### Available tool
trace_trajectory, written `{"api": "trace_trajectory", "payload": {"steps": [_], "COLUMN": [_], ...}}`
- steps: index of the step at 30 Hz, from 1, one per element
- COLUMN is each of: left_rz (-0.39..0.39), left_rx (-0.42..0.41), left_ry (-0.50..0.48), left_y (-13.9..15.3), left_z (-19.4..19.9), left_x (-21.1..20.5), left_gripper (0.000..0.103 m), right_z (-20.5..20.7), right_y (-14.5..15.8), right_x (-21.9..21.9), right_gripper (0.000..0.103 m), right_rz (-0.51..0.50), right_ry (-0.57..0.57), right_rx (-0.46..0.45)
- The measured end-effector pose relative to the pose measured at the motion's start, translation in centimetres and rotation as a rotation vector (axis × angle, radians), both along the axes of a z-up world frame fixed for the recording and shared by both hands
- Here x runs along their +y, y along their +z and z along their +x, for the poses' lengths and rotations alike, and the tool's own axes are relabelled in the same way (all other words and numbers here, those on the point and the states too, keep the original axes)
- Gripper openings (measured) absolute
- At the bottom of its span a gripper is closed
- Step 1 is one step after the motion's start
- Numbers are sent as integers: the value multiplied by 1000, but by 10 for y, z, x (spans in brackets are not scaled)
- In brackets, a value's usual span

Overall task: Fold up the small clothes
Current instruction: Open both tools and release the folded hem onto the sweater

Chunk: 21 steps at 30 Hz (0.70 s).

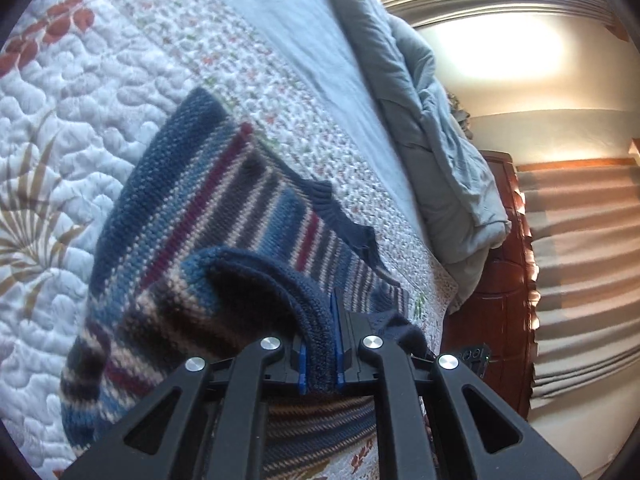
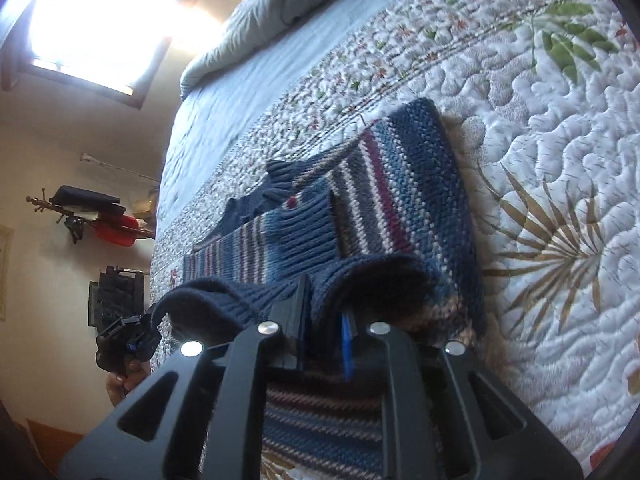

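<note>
A small knitted sweater [image 1: 192, 208] with navy, blue, cream and maroon stripes lies on a quilted bed. My left gripper [image 1: 322, 344] is shut on the sweater's ribbed navy hem edge, lifted off the quilt. My right gripper [image 2: 326, 324] is shut on the same ribbed hem [image 2: 360, 280] further along, which arches up between and beside the fingers. The rest of the sweater [image 2: 400, 192] lies flat ahead, a sleeve [image 2: 256, 248] folded across it. The left gripper [image 2: 124, 344] and the hand holding it show at the left of the right wrist view.
The white quilt [image 1: 60, 120] with leaf prints covers the bed. A bunched grey duvet [image 1: 432, 128] lies along the far side. A dark wooden bed frame [image 1: 496, 280], carpeted stairs [image 1: 580, 240], a bright window [image 2: 100, 20] and wall-hung items [image 2: 92, 212] lie beyond.
</note>
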<state>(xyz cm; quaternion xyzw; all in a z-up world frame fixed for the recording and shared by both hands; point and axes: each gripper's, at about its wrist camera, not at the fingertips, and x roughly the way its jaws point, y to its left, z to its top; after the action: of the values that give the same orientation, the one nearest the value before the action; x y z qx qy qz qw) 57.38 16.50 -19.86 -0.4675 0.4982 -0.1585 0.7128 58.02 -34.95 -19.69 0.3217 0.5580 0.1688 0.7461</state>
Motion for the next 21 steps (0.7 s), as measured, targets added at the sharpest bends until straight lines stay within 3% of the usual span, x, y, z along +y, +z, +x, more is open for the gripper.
{"api": "trace_trajectory", "payload": {"steps": [2,3,4,6,8,10,15,21], "left_rz": [-4,-14,-23,-20,-5,63,187,344], "left_rx": [34,60,64,48,3,-72,-132,-47], "left_ry": [14,13,17,15,-6,-52,-113,-249], "left_y": [-12,-18,-21,-17,-5,14,29,1], "left_z": [4,7,8,7,5,3,14,42], "left_x": [3,5,7,9,9,7,7,-5], "left_gripper": [27,46,52,52,60,71,72,72], "right_z": [5,6,6,6,5,7,27,45], "right_y": [-8,-8,-6,3,17,25,12,-6], "right_x": [0,0,1,-1,-5,-7,-2,9], "right_gripper": [54,59,61,63,63,62,58,55], "right_rz": [17,24,26,32,28,-11,-72,-172], "right_ry": [16,25,36,66,92,132,192,248], "right_rx": [18,15,7,-27,-92,-135,-115,-92]}}
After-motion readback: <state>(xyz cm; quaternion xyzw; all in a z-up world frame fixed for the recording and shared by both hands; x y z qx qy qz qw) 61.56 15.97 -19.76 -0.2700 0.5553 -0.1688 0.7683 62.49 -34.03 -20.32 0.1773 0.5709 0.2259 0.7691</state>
